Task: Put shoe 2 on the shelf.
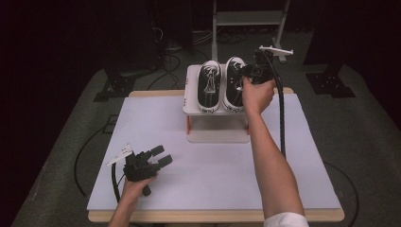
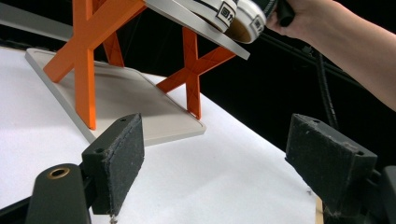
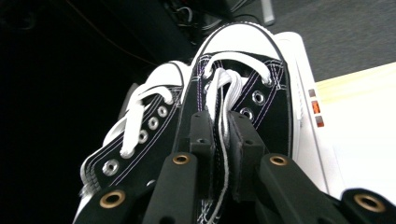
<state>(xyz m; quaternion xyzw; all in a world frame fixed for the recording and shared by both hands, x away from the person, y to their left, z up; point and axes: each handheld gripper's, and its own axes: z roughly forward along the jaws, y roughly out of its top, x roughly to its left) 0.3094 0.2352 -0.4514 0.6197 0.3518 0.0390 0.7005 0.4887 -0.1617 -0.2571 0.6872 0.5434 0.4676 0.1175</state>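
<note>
I have the right gripper (image 3: 219,140) up at the shoe rack (image 1: 191,82) by the far edge of the table (image 1: 213,179), its fingers (image 3: 201,135) nearly closed on the white lace (image 3: 223,93) of the right-hand shoe (image 1: 233,82). Both shoes sit side by side on the slanted top shelf, the left shoe (image 1: 209,87) untouched. I judge this the lace-pulling step; next I'd draw the lace out gently without dragging the shoe off. My left gripper (image 1: 158,156) rests near the table's near left corner, fingers wide apart, holding nothing.
</note>
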